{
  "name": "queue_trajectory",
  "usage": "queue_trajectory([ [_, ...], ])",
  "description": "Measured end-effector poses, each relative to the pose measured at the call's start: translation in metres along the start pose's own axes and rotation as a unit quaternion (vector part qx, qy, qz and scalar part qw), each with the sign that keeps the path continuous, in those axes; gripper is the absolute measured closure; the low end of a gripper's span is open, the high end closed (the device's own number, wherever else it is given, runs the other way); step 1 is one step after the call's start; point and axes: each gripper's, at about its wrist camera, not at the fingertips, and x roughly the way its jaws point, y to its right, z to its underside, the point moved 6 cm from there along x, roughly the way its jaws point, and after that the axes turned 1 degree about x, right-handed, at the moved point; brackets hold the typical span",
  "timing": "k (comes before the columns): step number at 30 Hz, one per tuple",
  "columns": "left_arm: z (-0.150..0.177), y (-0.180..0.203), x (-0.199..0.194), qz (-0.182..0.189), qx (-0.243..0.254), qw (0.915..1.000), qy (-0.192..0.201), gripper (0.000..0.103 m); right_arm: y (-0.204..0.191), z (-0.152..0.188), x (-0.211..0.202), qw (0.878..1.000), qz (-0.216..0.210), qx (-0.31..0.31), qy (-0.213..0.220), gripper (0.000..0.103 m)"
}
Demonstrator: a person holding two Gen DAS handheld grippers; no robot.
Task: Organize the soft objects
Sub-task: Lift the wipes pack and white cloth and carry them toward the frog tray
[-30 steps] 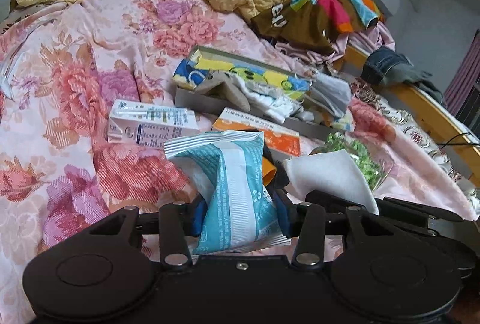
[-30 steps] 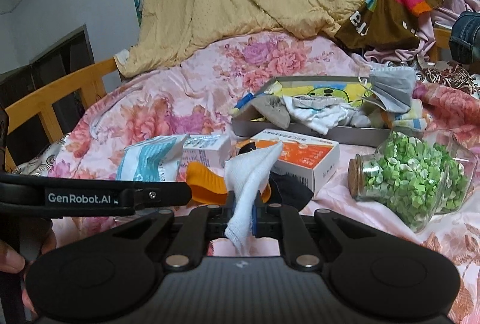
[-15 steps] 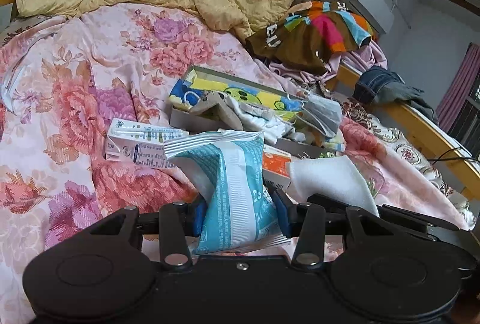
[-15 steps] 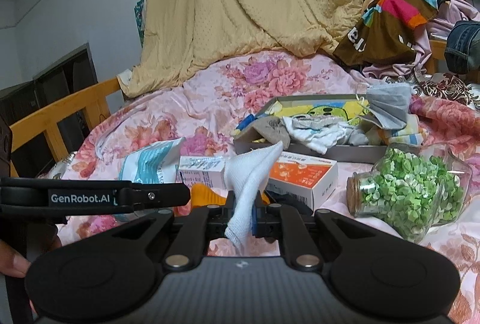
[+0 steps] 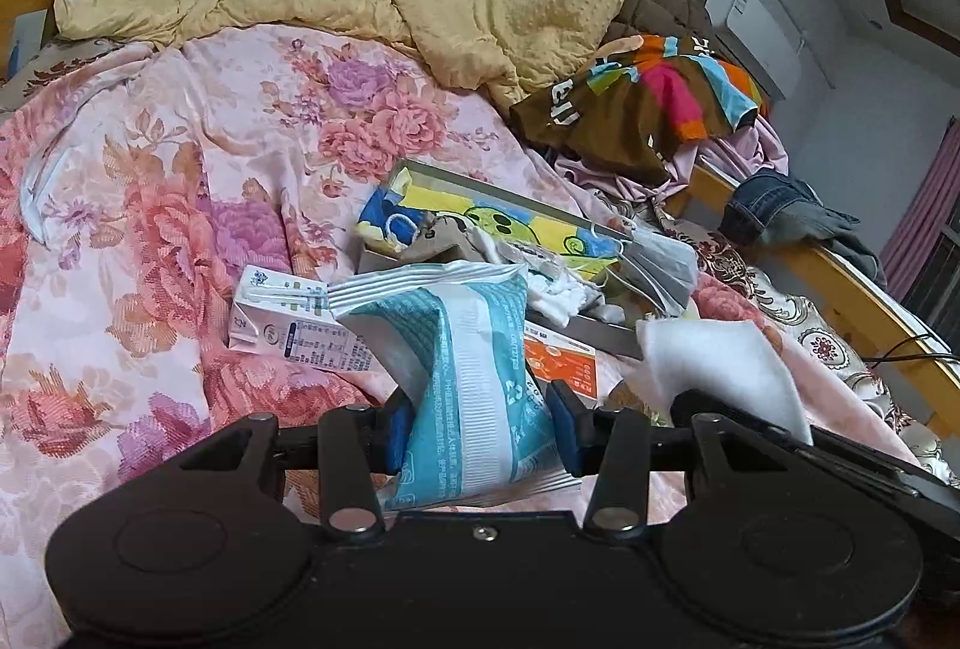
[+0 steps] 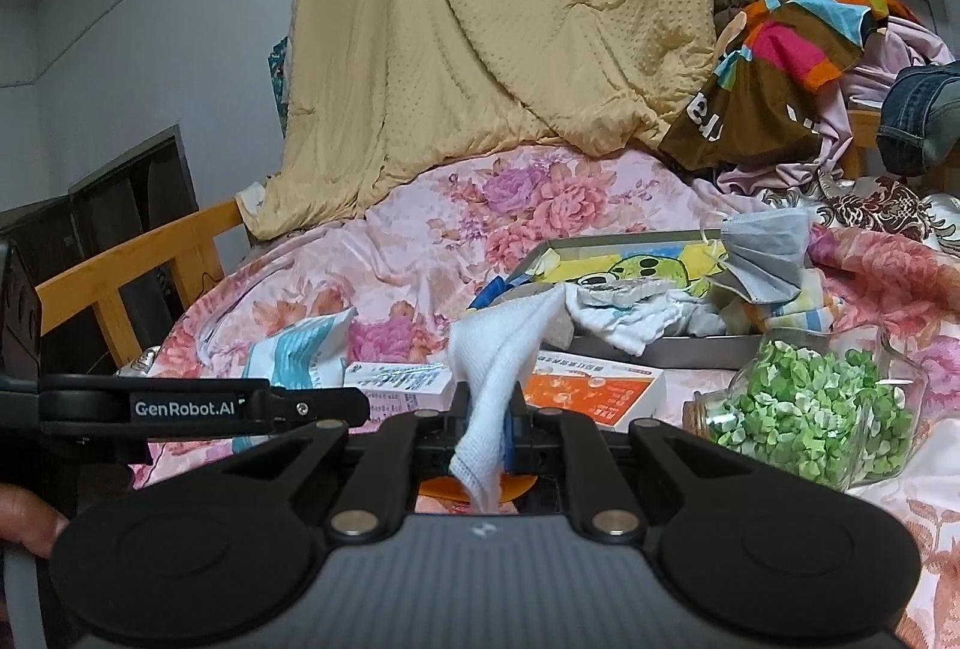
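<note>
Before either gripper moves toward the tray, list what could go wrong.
1. The left gripper pinches only the lower part of the blue packet; it is crumpled and may slip.
2. The right gripper holds the white cloth by a narrow fold, so its loose end could snag.
3. The glass jar of green pieces lies on its side near the tray and could get knocked.

Two cartons (image 5: 294,328) (image 6: 591,389), one tray (image 6: 660,349), one jar (image 6: 810,409), one mask (image 6: 765,259).
</note>
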Motion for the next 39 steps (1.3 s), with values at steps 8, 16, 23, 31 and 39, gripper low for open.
queue_trajectory([
  [8, -0.013, 0.003, 0.011, -0.002, 0.012, 0.9999, -0.008, 0.056, 0.014, -0.022, 0.016, 1.000, -0.010, 0.019, 0.011, 0.093],
  [16, -0.044, 0.014, 0.052, 0.006, 0.045, 0.9990, -0.005, 0.056, 0.047, -0.060, 0.065, 0.999, 0.015, 0.006, 0.041, 0.093],
  [23, -0.081, 0.018, 0.106, -0.004, 0.064, 0.9979, -0.011, 0.056, 0.089, -0.077, 0.117, 0.997, 0.057, 0.041, 0.028, 0.093],
  [31, -0.116, 0.025, 0.179, -0.006, 0.047, 0.9984, -0.032, 0.056, 0.111, -0.087, 0.153, 0.997, 0.071, 0.039, 0.011, 0.093],
  [39, -0.131, 0.027, 0.236, -0.022, 0.042, 0.9970, -0.061, 0.056, 0.131, -0.094, 0.175, 0.996, 0.075, 0.054, -0.005, 0.093],
])
